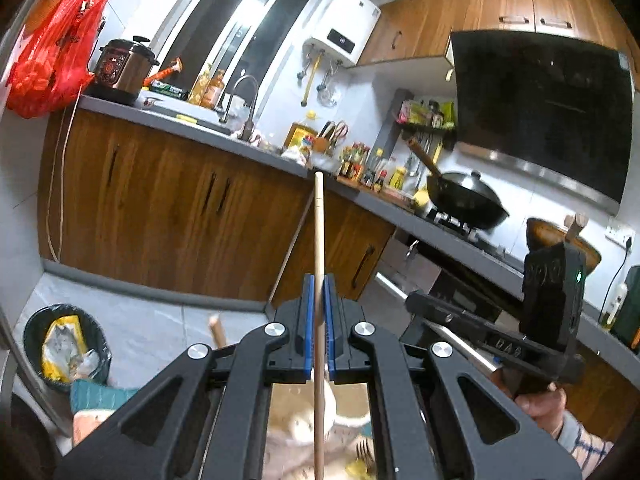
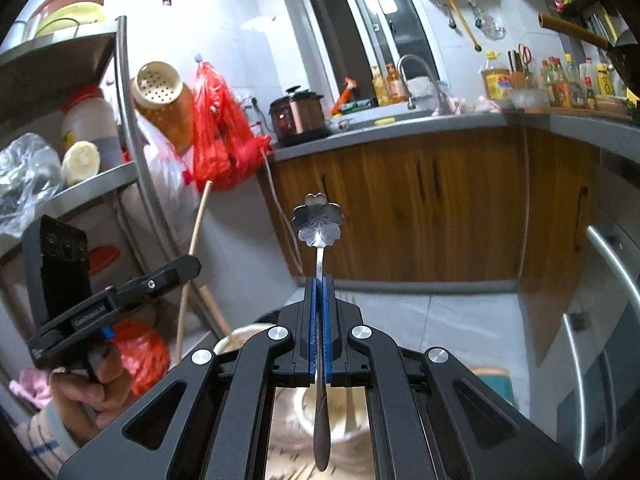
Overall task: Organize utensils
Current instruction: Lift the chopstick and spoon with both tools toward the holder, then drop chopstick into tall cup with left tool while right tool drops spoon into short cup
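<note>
Left gripper (image 1: pixel 319 292): blue pads closed on a chopstick (image 1: pixel 318 240), no gap showing at either side of the stick.
Chopstick: pale wood, held near upright between the pads; upper end stands well above them, lower end runs down past the gripper body toward the bottom edge of the left view.
Right gripper (image 2: pixel 319 292): blue pads clamped on a spoon (image 2: pixel 319 222), handle pinched between them.
Spoon: metal, flower-shaped end pointing up above the pads; the other, dark rounded end hangs below the gripper, over a white pot (image 2: pixel 308 412).
Pot: sits below both grippers; in the right view its rim is partly hidden by the gripper body. Contents too blurred to tell.
Fork (image 1: pixel 366 454): tines visible low in the left view, beside the chopstick's lower end; whether it touches anything cannot be told.
Gripper relation: each shows in the other's camera, side by side and apart, each held by a hand (image 2: pixel 86 396) at its grip.
Background: wok (image 1: pixel 466 200) on the stove, sink tap (image 2: pixel 424 80) at the counter, bin (image 1: pixel 66 346) on the floor.
</note>
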